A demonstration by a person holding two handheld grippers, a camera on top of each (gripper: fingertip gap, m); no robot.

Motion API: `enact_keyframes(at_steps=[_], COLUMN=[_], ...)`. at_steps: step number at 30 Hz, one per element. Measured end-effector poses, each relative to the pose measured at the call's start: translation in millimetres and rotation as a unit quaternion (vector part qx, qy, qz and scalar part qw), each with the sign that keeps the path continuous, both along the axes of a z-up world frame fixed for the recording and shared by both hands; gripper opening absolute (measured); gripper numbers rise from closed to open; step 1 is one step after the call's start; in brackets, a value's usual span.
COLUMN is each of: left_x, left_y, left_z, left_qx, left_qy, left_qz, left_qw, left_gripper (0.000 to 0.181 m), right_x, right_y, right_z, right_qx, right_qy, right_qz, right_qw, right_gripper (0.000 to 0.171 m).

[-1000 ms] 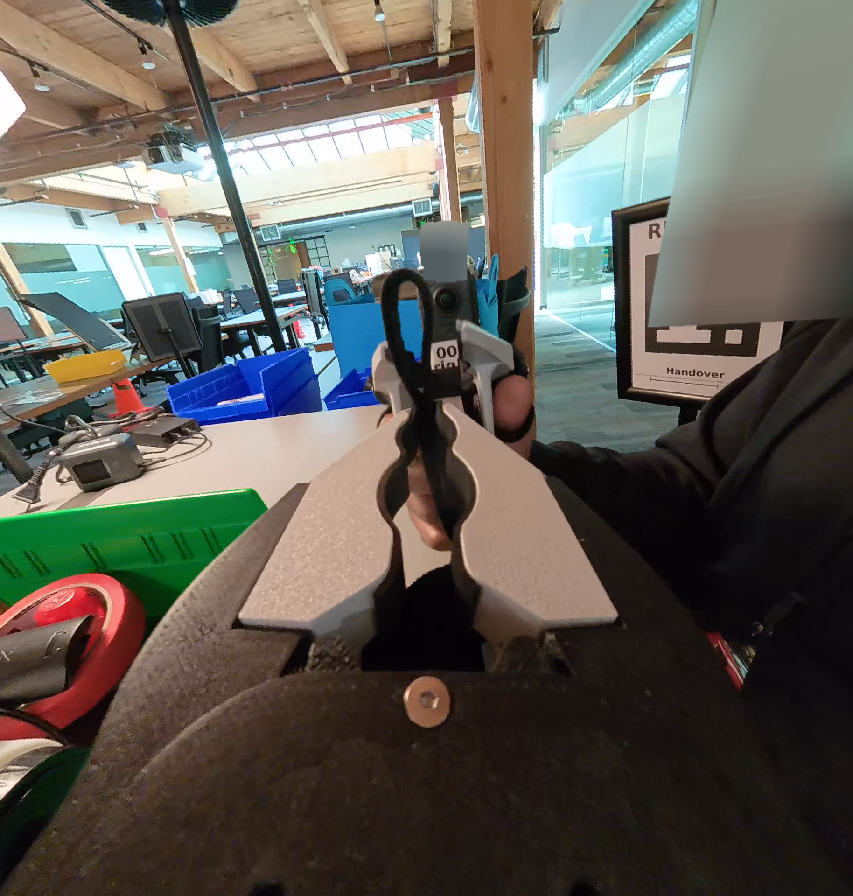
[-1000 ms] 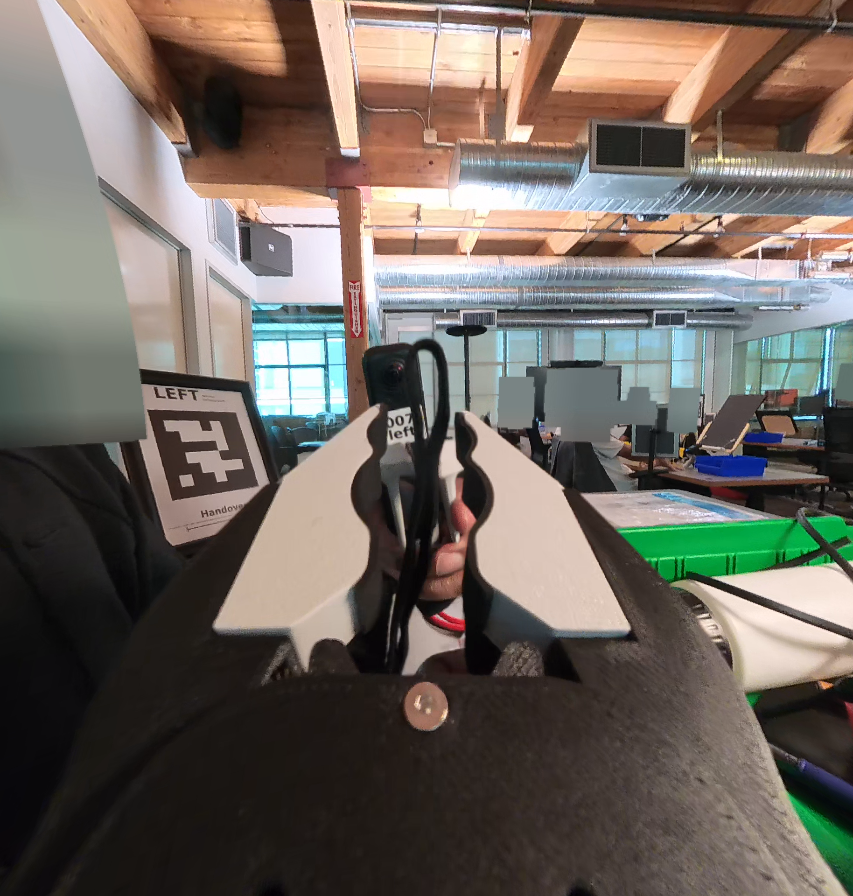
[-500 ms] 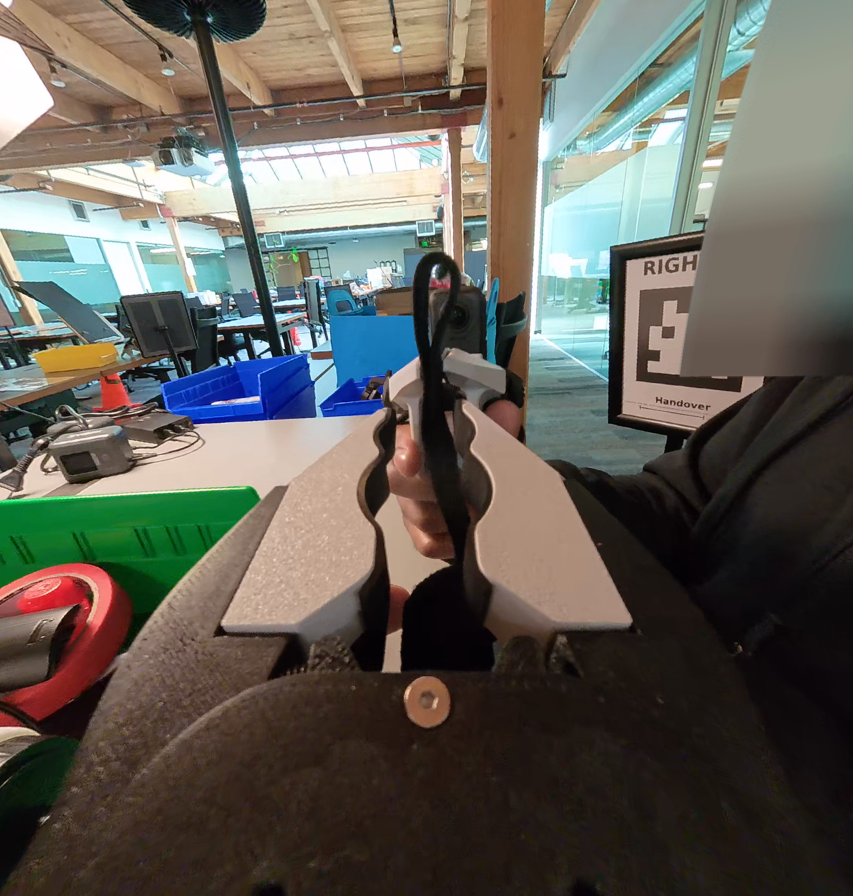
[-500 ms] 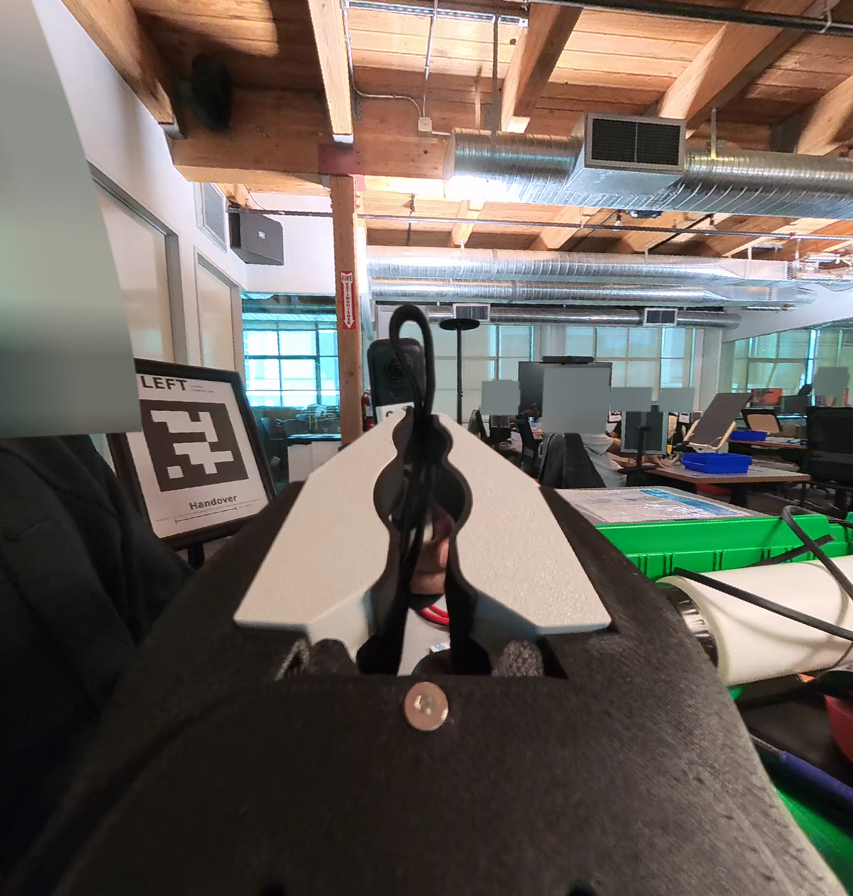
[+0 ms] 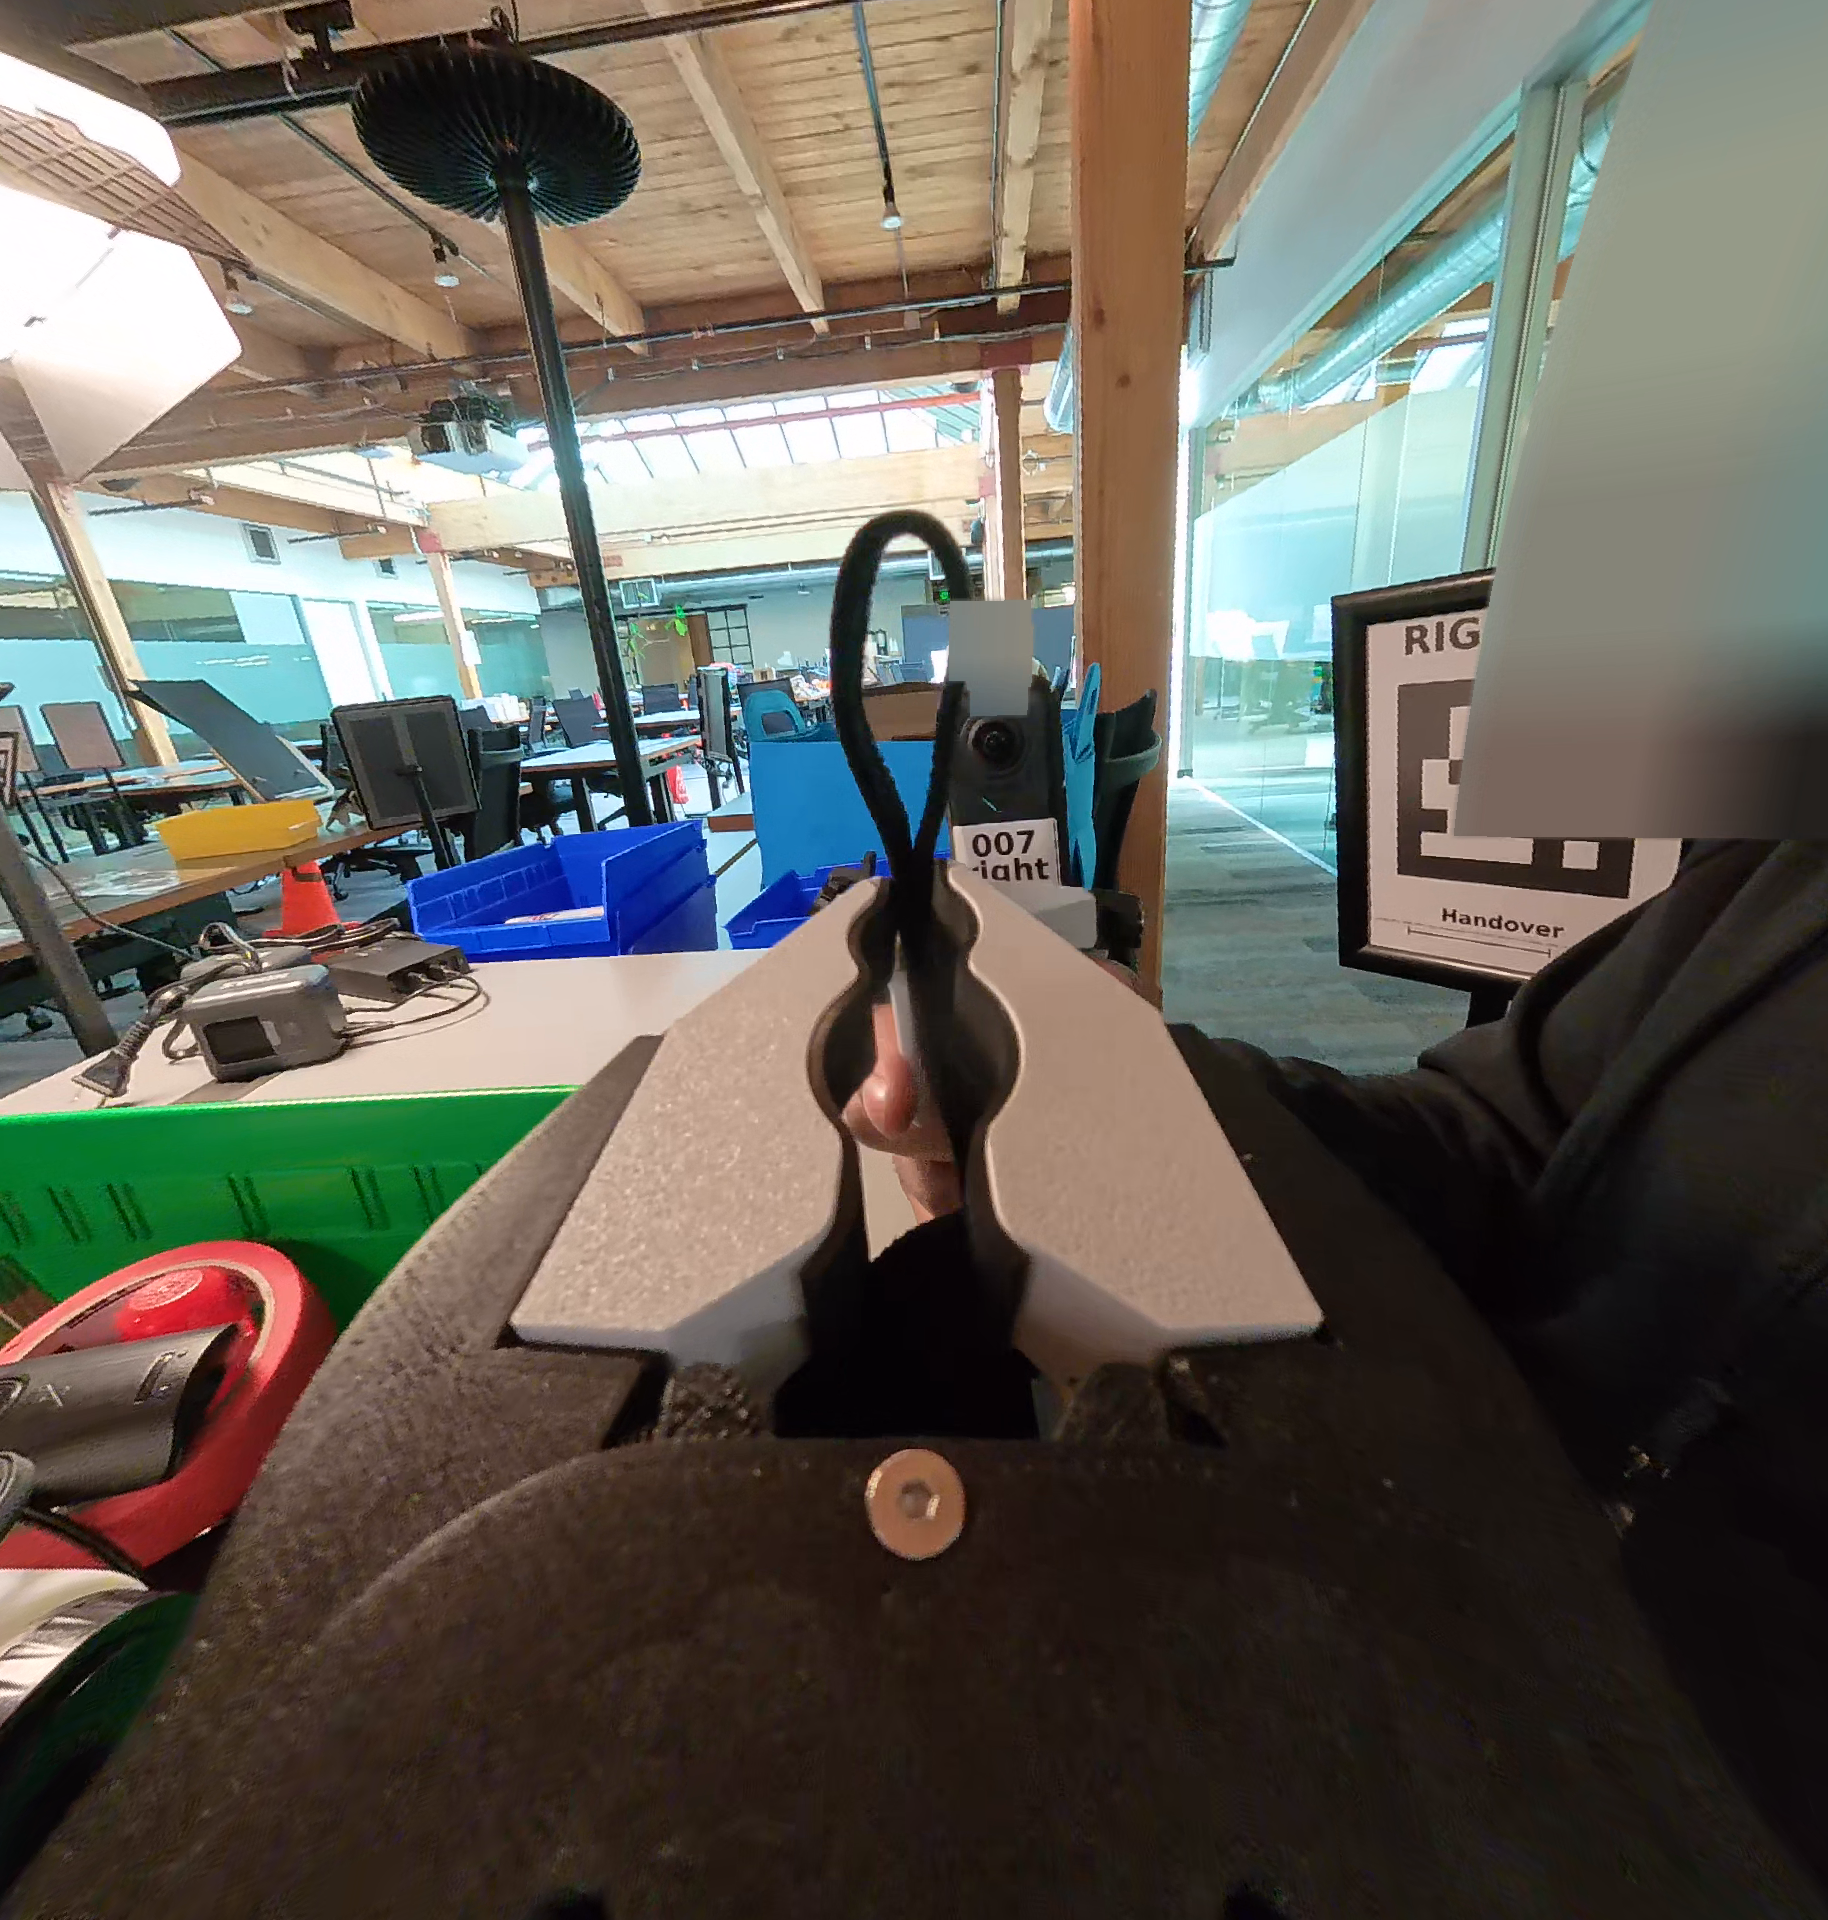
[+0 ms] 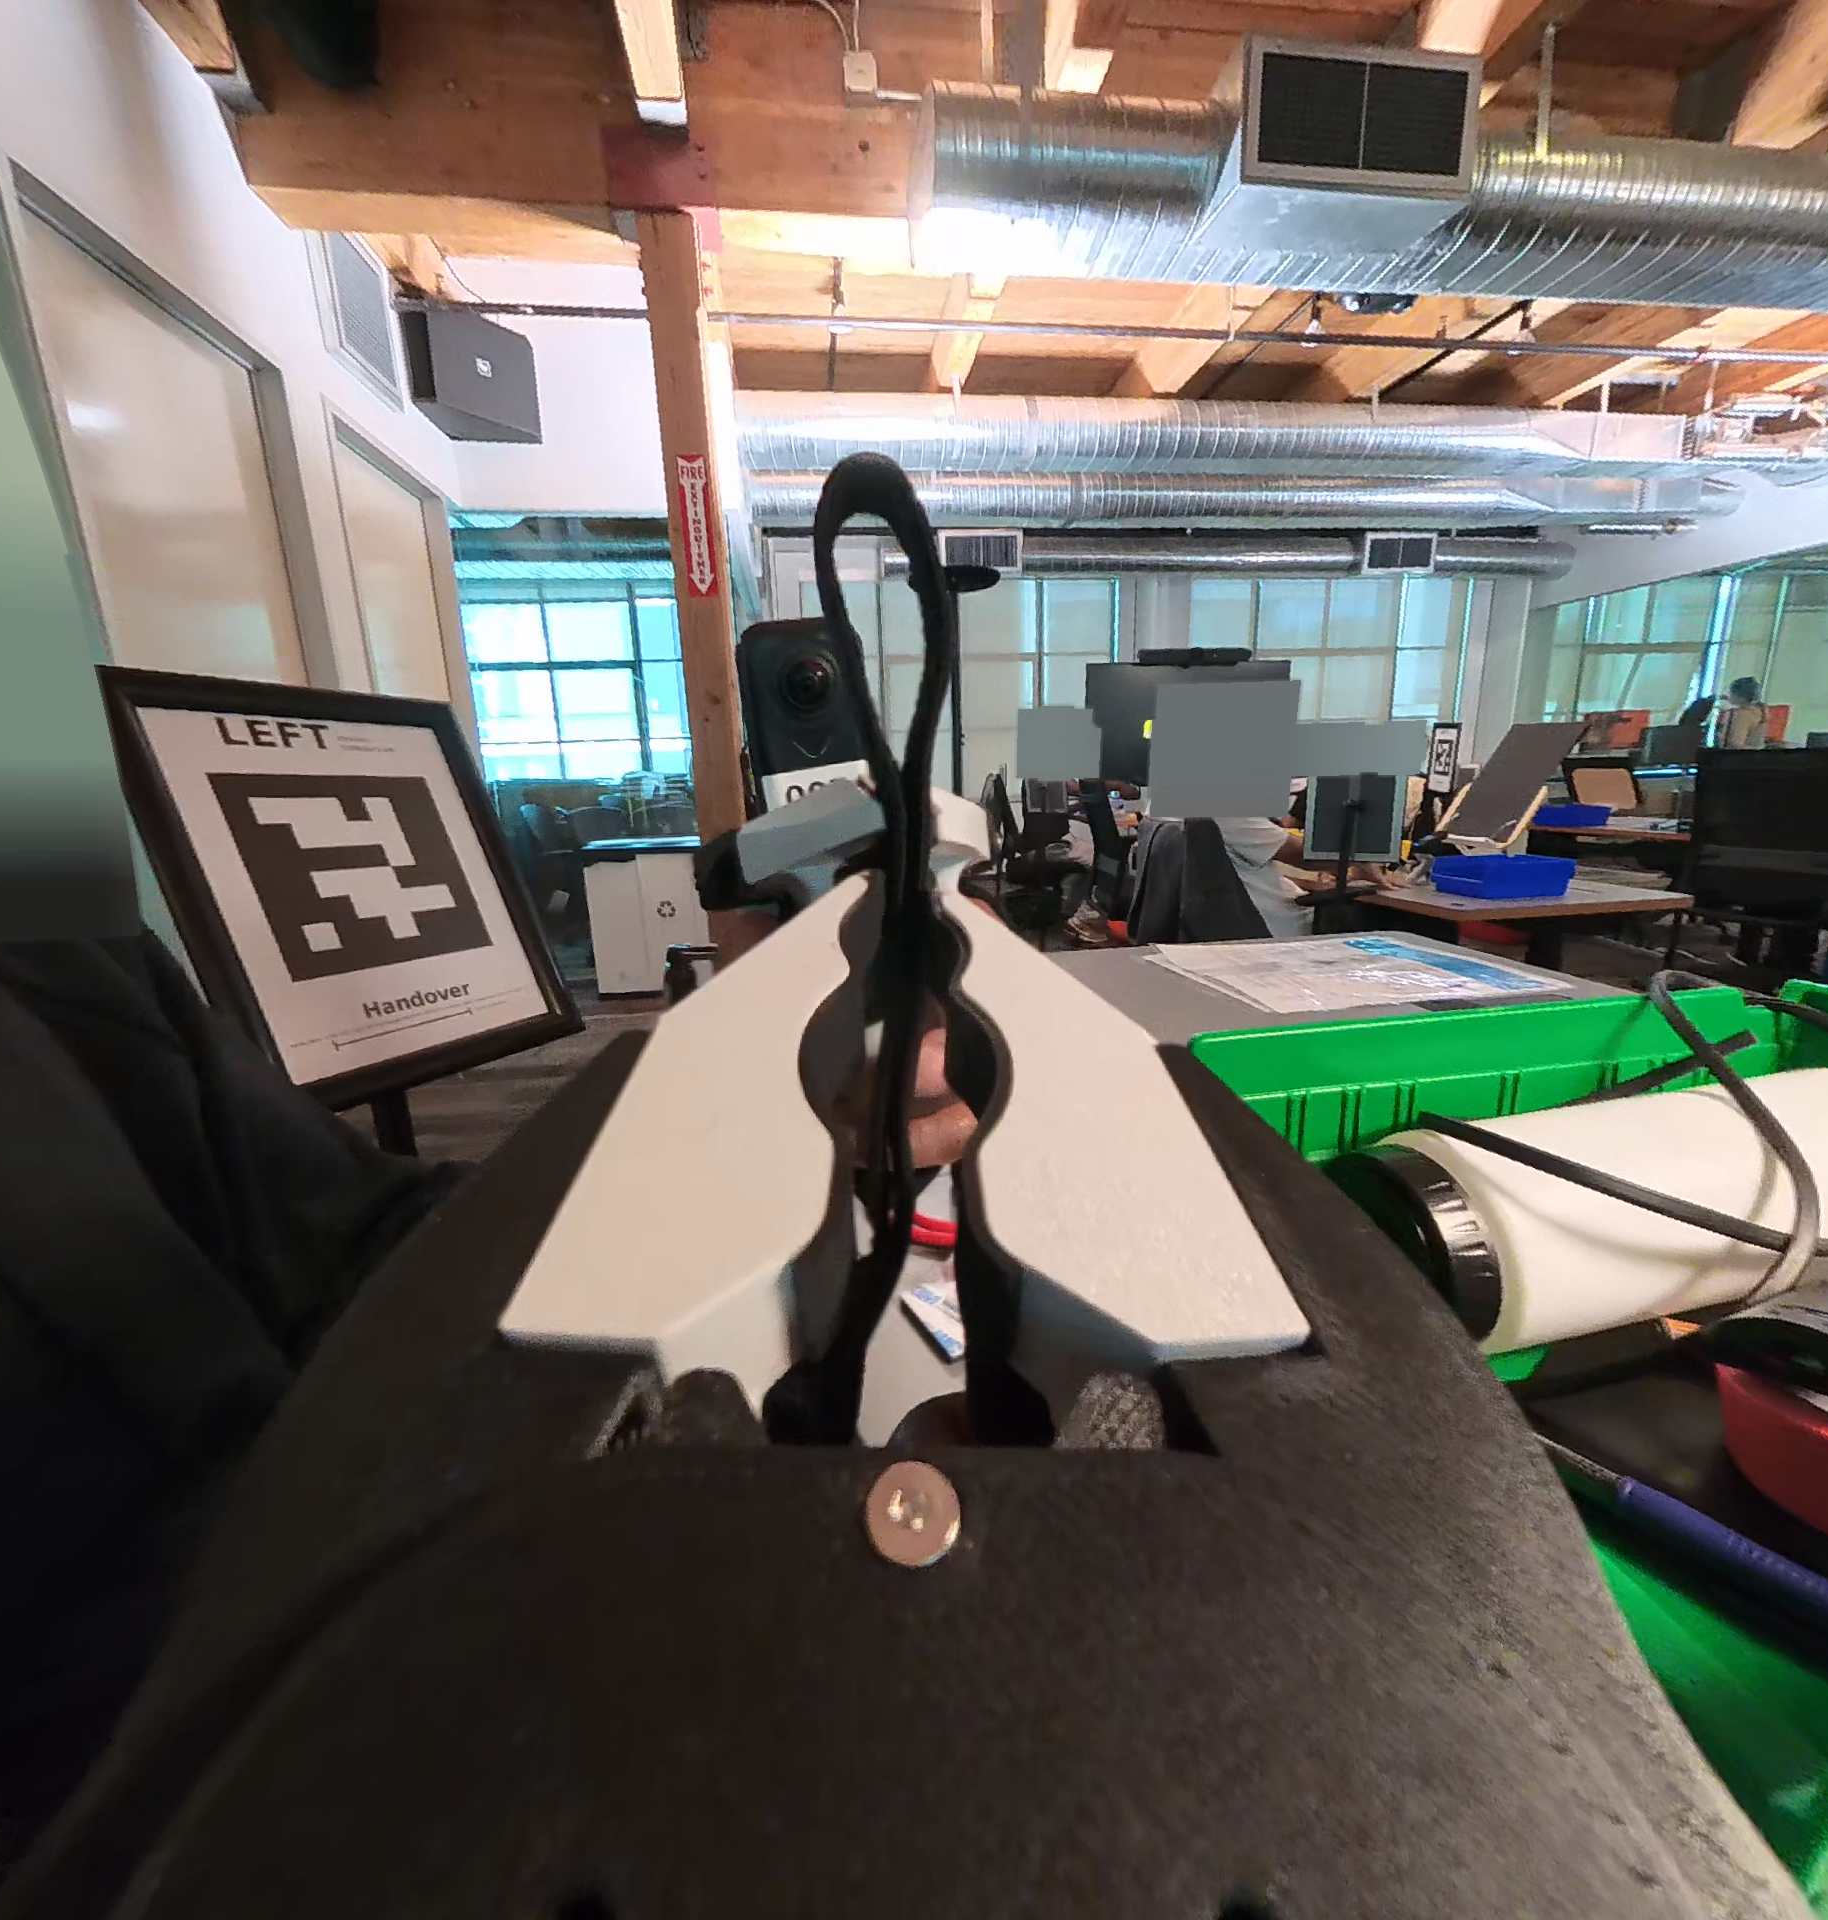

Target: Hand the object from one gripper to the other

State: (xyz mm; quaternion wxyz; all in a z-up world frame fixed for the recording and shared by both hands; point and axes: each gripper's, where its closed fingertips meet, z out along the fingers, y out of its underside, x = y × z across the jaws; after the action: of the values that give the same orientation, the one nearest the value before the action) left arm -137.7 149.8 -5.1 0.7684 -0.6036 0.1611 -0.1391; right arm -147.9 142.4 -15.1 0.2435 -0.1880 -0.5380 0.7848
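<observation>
The black cord (image 5: 894,727) stands looped upward, pinched at my left gripper (image 5: 912,914) tips and also at my right gripper (image 6: 902,904) tips; both pairs of jaws are closed narrow on it, face to face. I judge this mid-handover: next, one gripper must ease open while the other holds firm.

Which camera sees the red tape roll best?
The left wrist view: the tape roll lies large at lower left, partly behind a dark tool. The right wrist view shows only a red sliver at its right edge.
</observation>
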Motion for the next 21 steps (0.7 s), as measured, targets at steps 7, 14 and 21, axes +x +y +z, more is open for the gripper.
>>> enact_keyframes(at_steps=[7, 14, 21], left_x=[0.3, 4.9, 1.1], left_y=[4.9, 6.5, 8.4], left_z=[-7.7, -11.3, -11.1], left_qx=[-0.029, -0.025, -0.025], left_qy=[-0.012, 0.023, 0.023], left_qz=[-0.005, 0.002, 0.014], left_qw=[1.000, 0.999, 0.999], left_gripper=[0.026, 0.006, 0.006], right_x=[2.1, 6.9, 3.0], right_y=[6.3, 3.7, 8.0], right_z=[7.0, 8.9, 8.6], right_qx=[-0.021, -0.038, -0.034], right_qy=[0.011, 0.005, 0.006], right_qz=[-0.004, 0.027, 0.005], right_qw=[1.000, 0.999, 0.999], right_gripper=[0.007, 0.022, 0.023])
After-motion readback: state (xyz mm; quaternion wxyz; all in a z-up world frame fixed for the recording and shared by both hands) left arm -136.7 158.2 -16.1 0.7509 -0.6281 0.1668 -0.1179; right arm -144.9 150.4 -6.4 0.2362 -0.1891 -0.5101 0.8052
